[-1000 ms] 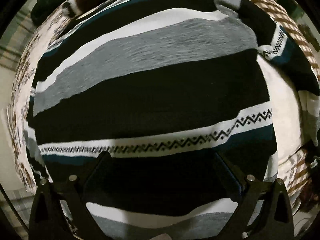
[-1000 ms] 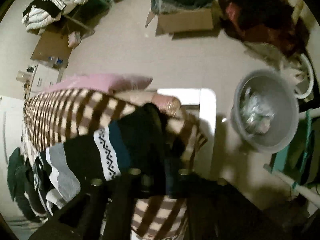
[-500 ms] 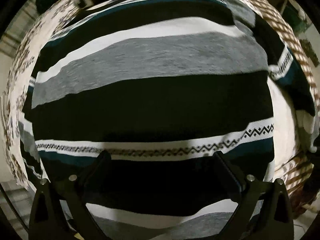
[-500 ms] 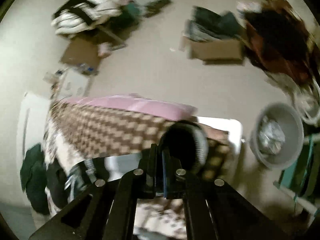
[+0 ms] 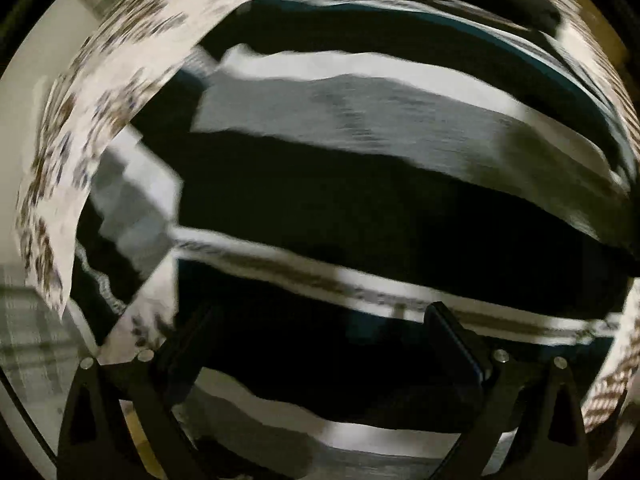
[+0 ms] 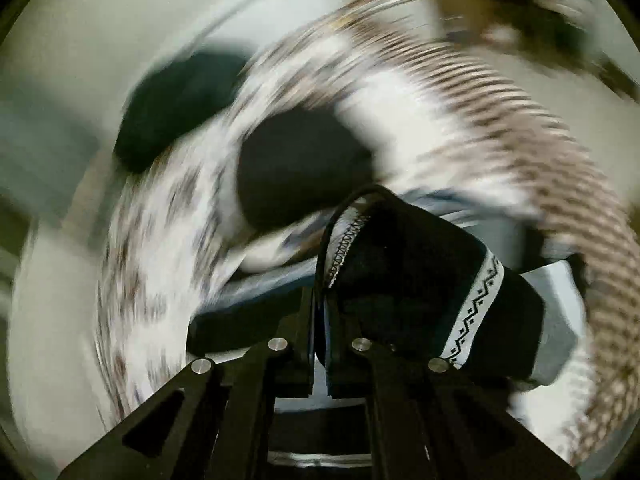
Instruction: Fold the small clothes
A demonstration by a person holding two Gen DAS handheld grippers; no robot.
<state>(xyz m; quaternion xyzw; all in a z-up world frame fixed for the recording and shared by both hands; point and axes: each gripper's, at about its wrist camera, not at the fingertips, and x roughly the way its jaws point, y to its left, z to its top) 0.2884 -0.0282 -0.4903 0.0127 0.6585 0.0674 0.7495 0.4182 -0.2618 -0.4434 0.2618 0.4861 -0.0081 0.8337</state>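
A striped garment [image 5: 360, 184] in black, grey, white and teal with a zigzag band fills the left wrist view, lying on a patterned cloth. My left gripper [image 5: 320, 344] hovers close above it with its fingers wide apart and nothing between them. My right gripper [image 6: 320, 304] is shut on a hemmed edge of the same striped garment [image 6: 420, 272], which drapes over its right finger with the zigzag band showing. The right wrist view is blurred by motion.
A white cloth with brown checks and speckles [image 6: 500, 120] covers the surface under the garment and also shows in the left wrist view [image 5: 100, 92]. A dark bundle [image 6: 168, 112] lies beyond it. Pale floor [image 6: 100, 20] lies further out.
My right gripper has swung round fast with the garment edge, from facing the floor and bucket to facing the checked cloth. A folded corner of the garment now shows at the left.
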